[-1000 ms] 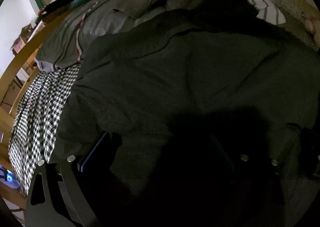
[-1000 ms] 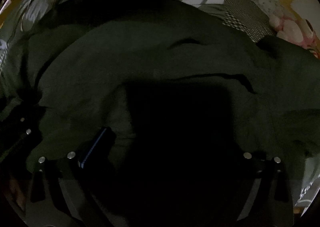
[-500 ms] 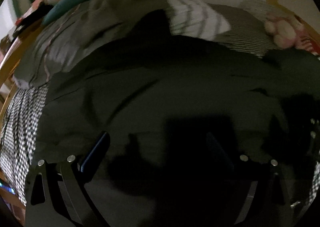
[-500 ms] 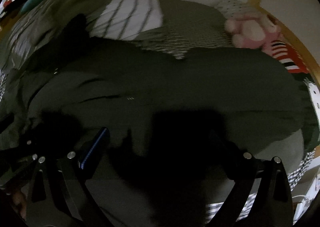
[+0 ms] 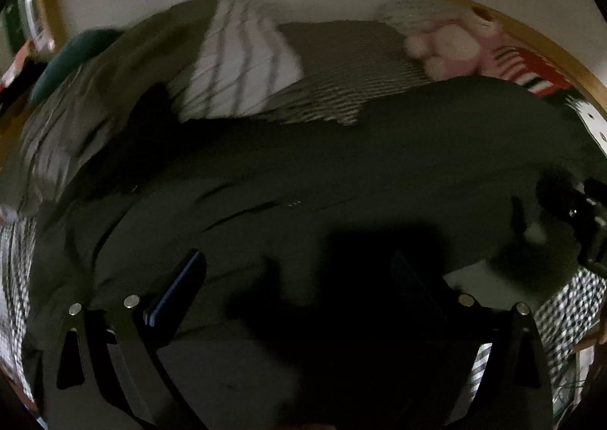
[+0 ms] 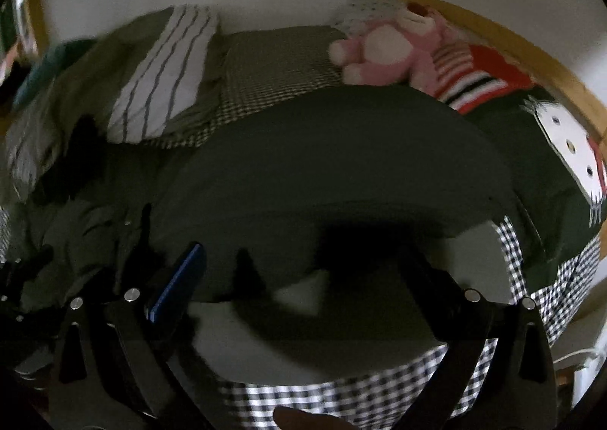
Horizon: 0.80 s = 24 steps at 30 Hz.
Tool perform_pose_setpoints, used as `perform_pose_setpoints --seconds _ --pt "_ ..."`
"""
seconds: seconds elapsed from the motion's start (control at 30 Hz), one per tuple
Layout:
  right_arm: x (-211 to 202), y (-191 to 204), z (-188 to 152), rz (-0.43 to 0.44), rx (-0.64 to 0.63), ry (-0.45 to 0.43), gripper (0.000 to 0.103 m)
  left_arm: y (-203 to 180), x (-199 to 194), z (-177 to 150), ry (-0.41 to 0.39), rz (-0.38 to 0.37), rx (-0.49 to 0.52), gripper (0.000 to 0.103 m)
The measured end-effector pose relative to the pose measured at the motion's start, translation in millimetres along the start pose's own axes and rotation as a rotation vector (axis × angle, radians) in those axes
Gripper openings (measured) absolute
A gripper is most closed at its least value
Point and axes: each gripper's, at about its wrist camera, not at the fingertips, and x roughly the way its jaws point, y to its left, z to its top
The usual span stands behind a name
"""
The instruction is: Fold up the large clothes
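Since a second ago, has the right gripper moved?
Yes. The right gripper has tilted up and back: the pink plush toy and wall now show fully, and the dark garment sits lower.

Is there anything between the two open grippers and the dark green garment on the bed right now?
Nothing visible. The dark green garment lies spread directly ahead of the right gripper and the left gripper. The pink plush toy and striped pillow sit beyond it, by the wall.

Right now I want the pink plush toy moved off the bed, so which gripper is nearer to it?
Right, as far as I can judge. The pink plush toy lies ahead and slightly right of the right gripper; from the left gripper it sits farther off to the right.
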Motion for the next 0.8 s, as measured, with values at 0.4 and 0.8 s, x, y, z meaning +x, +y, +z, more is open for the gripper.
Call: perform_pose_setpoints --seconds 0.4,0.8 --pt "24.9 -155.7 -12.6 -0.052 0.178 0.032 0.099 -159.0 -1.5 28.8 -0.065 -0.119 0.188 0.097" --pt "90.3 -246.2 -41.5 0.467 0.651 0.084 0.099 -210.8 41.5 45.9 -0.015 -0.168 0.246 0.098"
